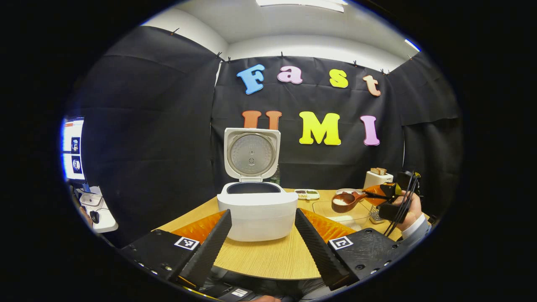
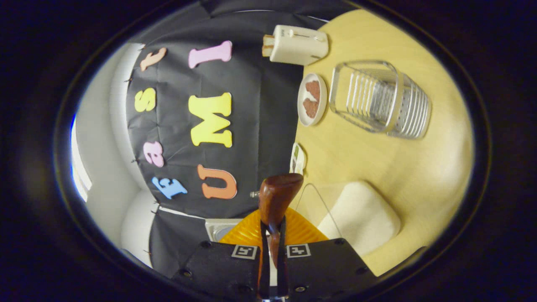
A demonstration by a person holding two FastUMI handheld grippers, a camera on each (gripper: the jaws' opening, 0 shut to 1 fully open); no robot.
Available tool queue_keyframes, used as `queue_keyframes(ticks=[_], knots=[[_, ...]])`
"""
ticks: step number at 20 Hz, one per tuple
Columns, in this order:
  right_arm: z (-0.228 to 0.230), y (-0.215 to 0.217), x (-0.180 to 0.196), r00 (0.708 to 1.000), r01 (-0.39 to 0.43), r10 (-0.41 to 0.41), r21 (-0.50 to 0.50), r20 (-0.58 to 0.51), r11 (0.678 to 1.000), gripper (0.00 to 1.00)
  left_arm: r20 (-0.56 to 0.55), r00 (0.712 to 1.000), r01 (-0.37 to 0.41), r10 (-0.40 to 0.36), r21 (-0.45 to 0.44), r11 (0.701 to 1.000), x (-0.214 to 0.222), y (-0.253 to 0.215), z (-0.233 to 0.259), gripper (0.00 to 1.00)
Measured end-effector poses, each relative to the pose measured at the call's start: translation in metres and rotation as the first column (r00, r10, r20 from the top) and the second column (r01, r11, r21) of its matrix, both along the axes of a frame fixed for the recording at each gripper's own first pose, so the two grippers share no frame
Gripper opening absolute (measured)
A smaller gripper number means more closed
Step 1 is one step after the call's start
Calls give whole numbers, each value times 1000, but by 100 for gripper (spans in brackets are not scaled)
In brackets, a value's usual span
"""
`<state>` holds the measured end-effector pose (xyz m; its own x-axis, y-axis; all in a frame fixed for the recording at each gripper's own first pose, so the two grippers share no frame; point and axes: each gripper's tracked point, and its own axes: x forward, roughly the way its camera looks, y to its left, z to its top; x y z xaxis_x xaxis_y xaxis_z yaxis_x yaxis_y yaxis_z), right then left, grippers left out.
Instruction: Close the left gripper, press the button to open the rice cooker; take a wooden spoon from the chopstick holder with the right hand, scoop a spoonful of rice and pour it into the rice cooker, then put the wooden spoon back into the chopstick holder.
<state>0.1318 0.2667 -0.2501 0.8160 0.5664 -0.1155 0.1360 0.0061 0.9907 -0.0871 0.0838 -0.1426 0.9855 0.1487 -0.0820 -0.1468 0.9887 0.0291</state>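
The cooker [image 1: 256,209] stands open at the table's [image 1: 268,260] centre, lid [image 1: 251,153] upright at 12 o'clock, pot rim dark. At 3 o'clock from it the spoon [image 1: 346,201] hangs over a clear bowl [image 1: 342,216], its brown scoop carrying white rice. The right gripper [image 2: 272,239] is clamped on the spoon's [image 2: 275,201] handle — both fingers pressing it. The left gripper [image 1: 263,235] hovers before the cooker, fingers spread wide, holding nothing. One cooker, one spoon, one toaster [image 2: 298,44], one wire holder [image 2: 379,100] — and two small dishes [image 2: 312,98].
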Motion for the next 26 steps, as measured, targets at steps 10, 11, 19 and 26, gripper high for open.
queue_keyframes(ticks=[10, 11, 19, 26], knots=[[59, 66, 2, 996, -56, 59, -51, 66, 997, 12, 15, 1000, 3, -2, -29, 1000, -21, 24, 7, 96], [67, 78, 7, 995, -69, 72, -48, 73, 996, 12, 21, 1000, 12, -11, -34, 999, -24, 24, 11, 96], [96, 170, 58, 976, -146, 178, -225, 125, 963, 12, 17, 999, -35, 35, 9, 999, -18, 51, 26, 97], [109, 250, 80, 918, -174, 324, -502, 228, 847, 12, -3, 995, -103, 103, -18, 994, -11, 80, 23, 97]])
